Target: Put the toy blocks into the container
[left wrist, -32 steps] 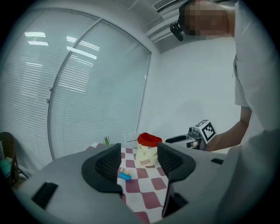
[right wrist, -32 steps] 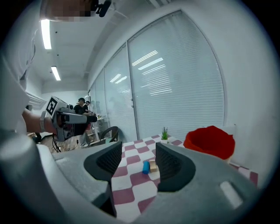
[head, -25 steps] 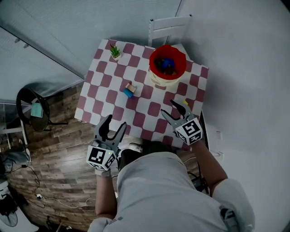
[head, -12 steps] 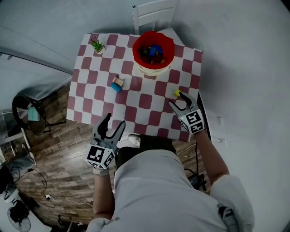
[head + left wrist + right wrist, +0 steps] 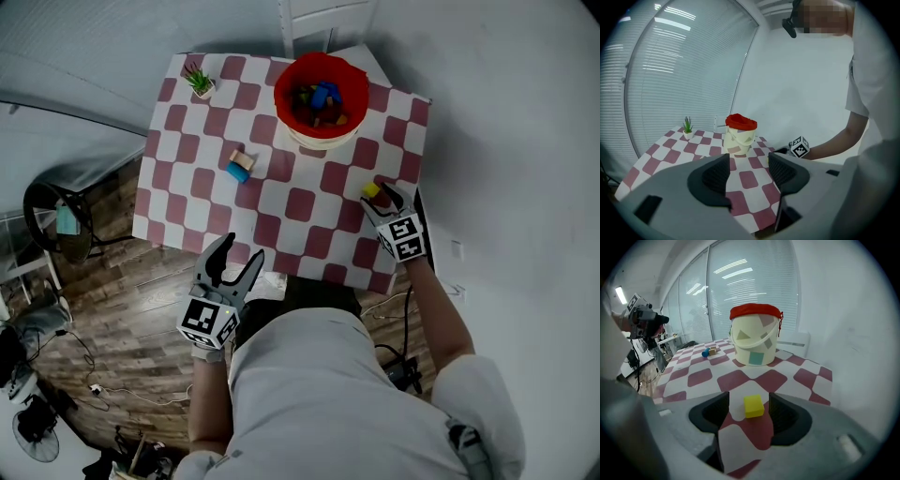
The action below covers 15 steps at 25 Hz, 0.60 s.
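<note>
The right hand-held gripper (image 5: 749, 399), jaws wide apart, is straddling the yellow block (image 5: 753, 407) on the tabletop (image 5: 693, 378) to grasp it.

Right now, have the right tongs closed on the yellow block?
No, the yellow block sits untouched between the open right tongs.

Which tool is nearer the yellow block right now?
Right. The right tool sits at the yellow block, which lies on the table between its open jaws, not gripped. The left tool hangs open at the table's near edge, well away.
</note>
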Motion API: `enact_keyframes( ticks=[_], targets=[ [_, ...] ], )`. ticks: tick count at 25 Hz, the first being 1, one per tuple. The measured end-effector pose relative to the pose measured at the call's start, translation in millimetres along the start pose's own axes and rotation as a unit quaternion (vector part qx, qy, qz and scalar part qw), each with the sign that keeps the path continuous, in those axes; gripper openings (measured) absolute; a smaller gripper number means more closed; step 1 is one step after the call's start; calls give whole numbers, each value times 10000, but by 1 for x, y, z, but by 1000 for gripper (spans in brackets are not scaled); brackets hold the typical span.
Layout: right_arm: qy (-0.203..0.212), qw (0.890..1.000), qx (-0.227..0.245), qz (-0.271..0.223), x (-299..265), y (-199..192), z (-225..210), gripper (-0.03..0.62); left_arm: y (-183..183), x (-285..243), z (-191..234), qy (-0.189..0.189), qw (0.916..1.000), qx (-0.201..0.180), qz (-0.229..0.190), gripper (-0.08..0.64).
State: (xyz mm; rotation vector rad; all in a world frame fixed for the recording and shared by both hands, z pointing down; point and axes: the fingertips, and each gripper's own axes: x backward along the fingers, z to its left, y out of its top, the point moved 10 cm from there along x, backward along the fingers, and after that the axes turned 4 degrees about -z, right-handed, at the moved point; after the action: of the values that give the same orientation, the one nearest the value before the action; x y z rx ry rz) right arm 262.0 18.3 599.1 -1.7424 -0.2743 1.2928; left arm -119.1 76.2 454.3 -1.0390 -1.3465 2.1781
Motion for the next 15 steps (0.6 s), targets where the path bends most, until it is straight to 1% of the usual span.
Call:
enact_keyframes(
  ticks=[6, 9, 12, 15],
  targets=[
    [10, 9997, 76, 237, -14, -12, -9, 247, -7, 0, -1, 135, 9998, 109, 80, 241],
    [23, 9995, 135, 285, -19, -13, -10, 224, -10, 2, -2, 205, 9996, 155, 94, 241],
    [-3, 9992, 186, 359, -23, -13, -11, 164, -12, 5, -2, 268, 9994, 207, 78, 241],
    [-5, 9991, 180, 374, -23, -14, -12, 156, -14, 7, -1, 336, 9990, 289, 42, 241]
  ],
)
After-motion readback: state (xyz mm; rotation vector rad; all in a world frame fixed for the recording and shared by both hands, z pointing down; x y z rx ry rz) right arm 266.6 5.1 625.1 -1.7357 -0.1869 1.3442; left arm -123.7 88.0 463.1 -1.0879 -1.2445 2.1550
